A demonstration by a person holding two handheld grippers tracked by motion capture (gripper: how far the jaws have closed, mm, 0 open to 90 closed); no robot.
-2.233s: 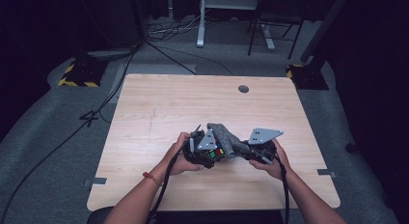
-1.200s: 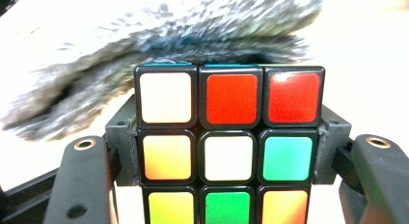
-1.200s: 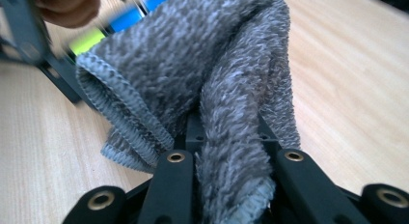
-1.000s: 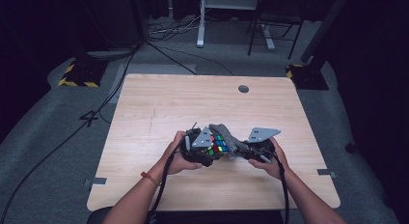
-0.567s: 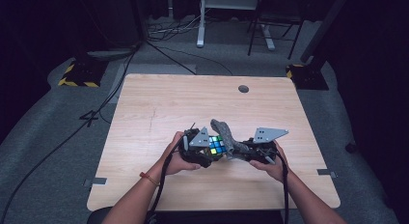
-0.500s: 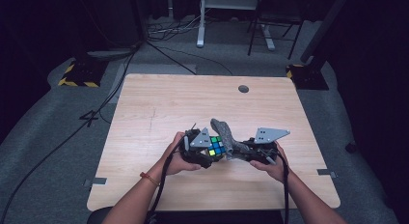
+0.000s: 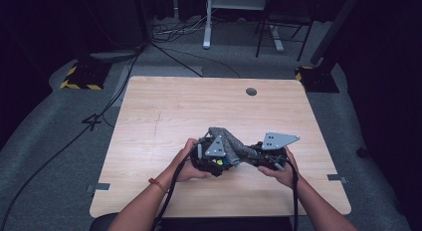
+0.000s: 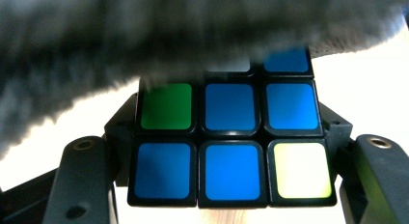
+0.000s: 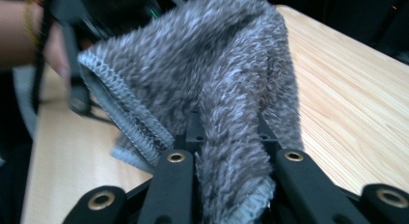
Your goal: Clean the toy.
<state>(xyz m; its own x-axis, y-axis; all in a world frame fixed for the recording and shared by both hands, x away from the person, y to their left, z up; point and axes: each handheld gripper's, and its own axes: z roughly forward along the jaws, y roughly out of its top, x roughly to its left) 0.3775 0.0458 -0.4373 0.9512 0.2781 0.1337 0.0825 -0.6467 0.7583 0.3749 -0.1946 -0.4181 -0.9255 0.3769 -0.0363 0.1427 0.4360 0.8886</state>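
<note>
The left gripper [image 7: 215, 164] pinches a puzzle cube [image 8: 230, 147] by 2 opposite sides, low over the table [image 7: 164, 116] near its front edge. A grey fuzzy cloth [image 7: 231, 144] drapes over the cube's top; if dragged hard, it could twist the cube out of that grip. The right gripper [image 9: 231, 185] clamps the cloth's bunched end, which might slip free. The cloth's long axis runs left to right between the grippers.

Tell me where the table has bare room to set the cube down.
The table is bare across its far half up to the cable hole, and along the left side. It is crowded near the front middle, where the left tool holds the cube and the right tool pinches the grey cloth.
</note>
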